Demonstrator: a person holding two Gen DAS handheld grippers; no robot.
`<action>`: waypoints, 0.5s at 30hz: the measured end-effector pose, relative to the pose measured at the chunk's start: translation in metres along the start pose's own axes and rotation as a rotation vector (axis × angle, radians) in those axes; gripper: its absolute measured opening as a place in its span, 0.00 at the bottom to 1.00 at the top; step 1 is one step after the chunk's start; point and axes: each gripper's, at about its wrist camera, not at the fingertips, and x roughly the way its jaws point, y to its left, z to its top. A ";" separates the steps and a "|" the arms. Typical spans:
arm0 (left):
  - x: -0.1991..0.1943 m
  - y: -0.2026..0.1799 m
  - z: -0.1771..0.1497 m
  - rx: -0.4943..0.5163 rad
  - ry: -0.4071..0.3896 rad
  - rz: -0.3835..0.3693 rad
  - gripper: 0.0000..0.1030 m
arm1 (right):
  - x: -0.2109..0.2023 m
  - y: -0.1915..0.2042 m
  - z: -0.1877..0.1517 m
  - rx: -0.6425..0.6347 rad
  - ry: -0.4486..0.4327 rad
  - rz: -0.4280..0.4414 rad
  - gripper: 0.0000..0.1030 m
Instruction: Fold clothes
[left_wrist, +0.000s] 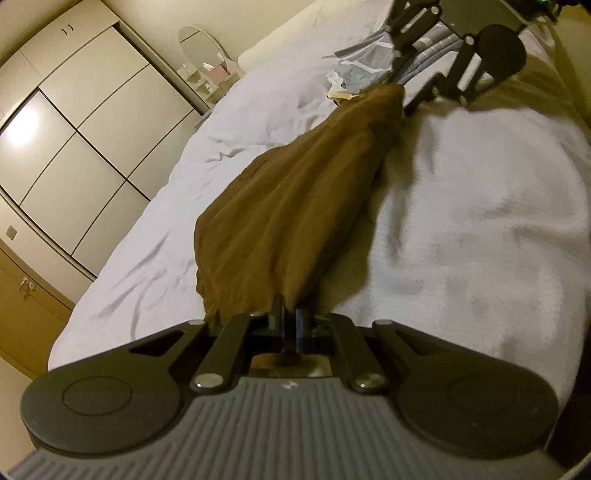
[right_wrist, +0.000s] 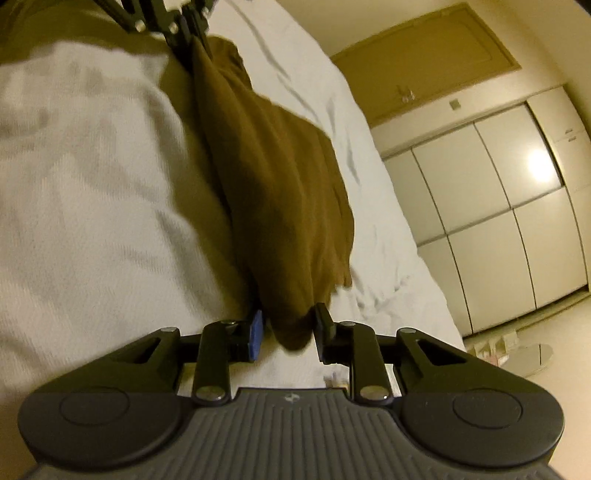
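A brown garment (left_wrist: 291, 206) is stretched in the air between my two grippers, above a bed. My left gripper (left_wrist: 290, 314) is shut on one end of it. In the left wrist view the right gripper (left_wrist: 406, 99) is at the garment's far end. In the right wrist view the garment (right_wrist: 277, 192) hangs down between my right gripper's fingers (right_wrist: 290, 332), which stand apart with its end between them. The left gripper (right_wrist: 192, 40) holds the far end at the top of that view.
The bed has a white sheet (left_wrist: 155, 229). A person in a white top (left_wrist: 480, 240) stands close behind the garment. Striped blue clothes (left_wrist: 373, 59) lie further up the bed. A wardrobe (left_wrist: 74, 147) and a mirror (left_wrist: 201, 46) line the wall.
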 end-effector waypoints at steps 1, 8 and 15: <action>-0.003 0.002 -0.001 -0.008 -0.001 -0.007 0.05 | 0.001 -0.004 -0.003 0.032 0.022 0.005 0.08; -0.040 0.031 -0.013 -0.154 -0.046 0.002 0.14 | -0.014 -0.051 -0.024 0.313 0.036 0.010 0.16; -0.025 0.082 -0.013 -0.352 -0.060 0.043 0.27 | -0.009 -0.129 -0.053 0.913 -0.081 0.219 0.33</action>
